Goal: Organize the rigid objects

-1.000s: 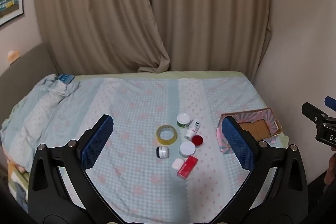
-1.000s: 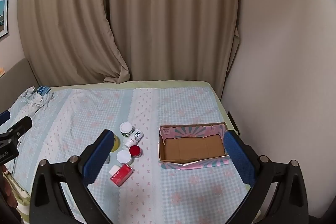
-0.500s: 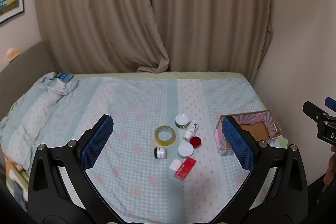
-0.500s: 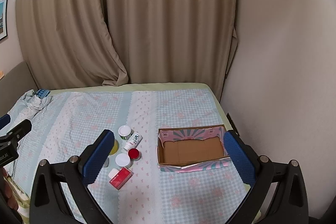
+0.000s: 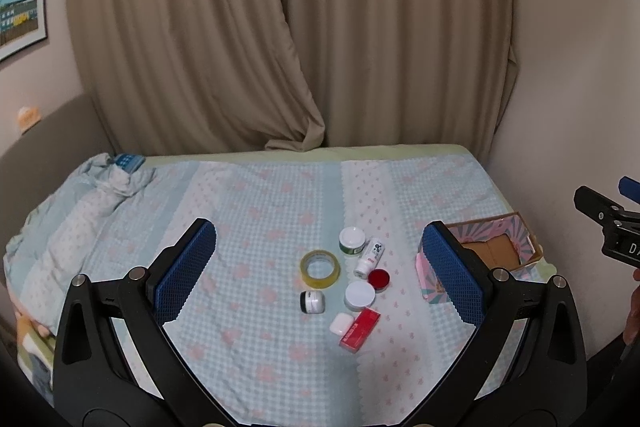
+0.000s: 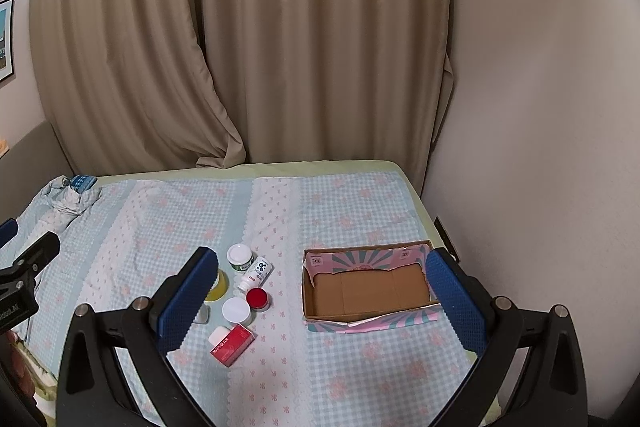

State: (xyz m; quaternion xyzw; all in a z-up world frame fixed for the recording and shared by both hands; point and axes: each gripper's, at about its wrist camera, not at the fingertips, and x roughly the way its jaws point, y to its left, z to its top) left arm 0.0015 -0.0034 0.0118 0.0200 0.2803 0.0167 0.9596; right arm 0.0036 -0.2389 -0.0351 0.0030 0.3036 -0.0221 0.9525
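Nothing is picked up yet: both the left tool (image 5: 320, 275) and right tool (image 6: 322, 291) are wide open and empty above the bed (image 5: 248, 211), so next one must reach down to the little jars (image 5: 352, 241) in the middle and carry them to the empty box (image 6: 370, 291) at the right.

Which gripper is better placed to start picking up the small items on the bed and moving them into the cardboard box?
Probably the left gripper: open, its fingers frame the tape roll and jars. The right gripper, also open, looks mostly at the empty cardboard box, with the items toward its left finger.
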